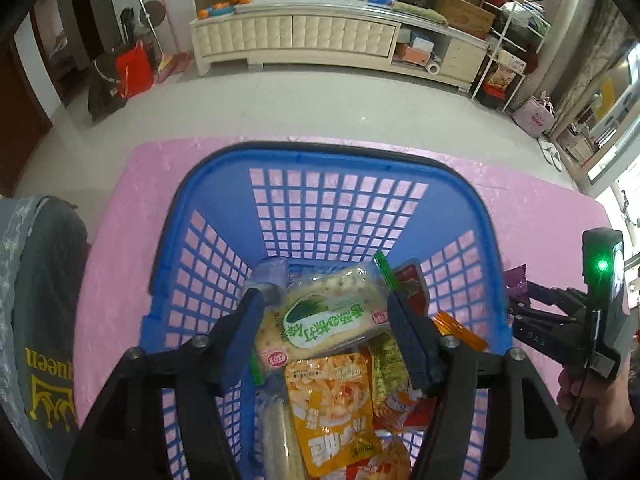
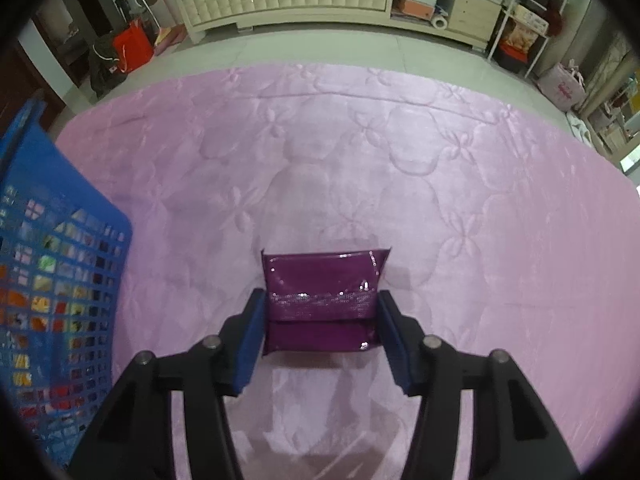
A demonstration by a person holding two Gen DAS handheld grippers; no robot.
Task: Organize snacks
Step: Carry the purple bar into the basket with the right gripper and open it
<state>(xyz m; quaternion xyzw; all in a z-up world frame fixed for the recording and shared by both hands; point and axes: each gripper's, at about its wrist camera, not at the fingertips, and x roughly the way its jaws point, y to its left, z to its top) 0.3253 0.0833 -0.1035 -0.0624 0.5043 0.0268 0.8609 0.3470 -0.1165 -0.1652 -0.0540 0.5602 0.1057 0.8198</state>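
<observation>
Over the blue plastic mesh basket (image 1: 224,216), left gripper (image 1: 326,312) stands open above the green-labelled cracker pack (image 1: 328,320); right gripper (image 2: 320,320) clamps 1 purple foil packet (image 2: 320,284) over pink quilt (image 2: 360,140). Lift squarely before carrying basketward.

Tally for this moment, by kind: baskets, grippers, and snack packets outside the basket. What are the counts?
Blue basket: 1
Grippers: 2 (left gripper, right gripper)
Purple packet outside the basket, between the right gripper's fingers: 1
Total: 4
</observation>
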